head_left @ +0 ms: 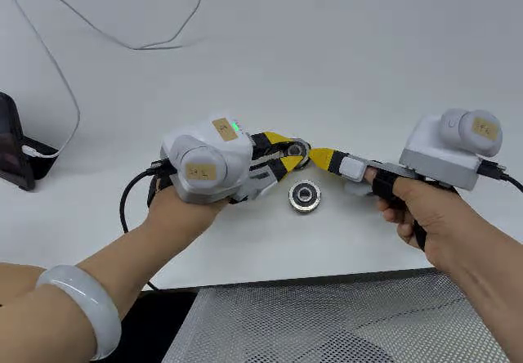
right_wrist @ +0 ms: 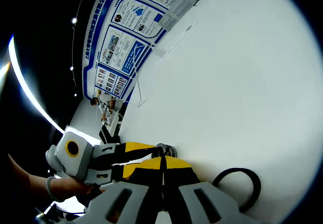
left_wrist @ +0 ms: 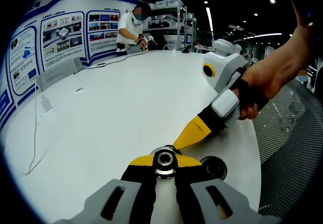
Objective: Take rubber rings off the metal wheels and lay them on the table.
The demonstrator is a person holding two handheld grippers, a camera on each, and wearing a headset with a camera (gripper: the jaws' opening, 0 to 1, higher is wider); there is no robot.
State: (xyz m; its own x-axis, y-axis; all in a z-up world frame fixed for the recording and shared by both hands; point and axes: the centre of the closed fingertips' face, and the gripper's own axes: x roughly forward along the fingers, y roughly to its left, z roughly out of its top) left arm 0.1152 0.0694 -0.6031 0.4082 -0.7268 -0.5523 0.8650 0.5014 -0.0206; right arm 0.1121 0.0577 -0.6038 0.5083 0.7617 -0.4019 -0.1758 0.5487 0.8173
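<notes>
Head view: the left gripper [head_left: 286, 154] has its jaws clamped on a wheel [head_left: 299, 149], held just above the table [head_left: 368, 52]. The right gripper [head_left: 315, 158] comes in from the right, its yellow tip touching that wheel. A second wheel [head_left: 304, 195] lies flat on the table just below them. A cable [head_left: 69, 93] runs to a black device [head_left: 12, 146] at the left edge.

Left gripper view: the left gripper [left_wrist: 165, 164] grips the wheel [left_wrist: 165, 157] between its tips. The right gripper [left_wrist: 181, 141] has its tip against the wheel's rim. The second wheel [left_wrist: 214, 167] lies just beside.

Right gripper view: the right gripper [right_wrist: 162, 164] has its jaws pressed together at the wheel [right_wrist: 165, 150]; whether they pinch a ring I cannot tell. The left gripper [right_wrist: 149, 153] holds the wheel from the left. A black loop [right_wrist: 251, 176] lies on the table near the jaws.
</notes>
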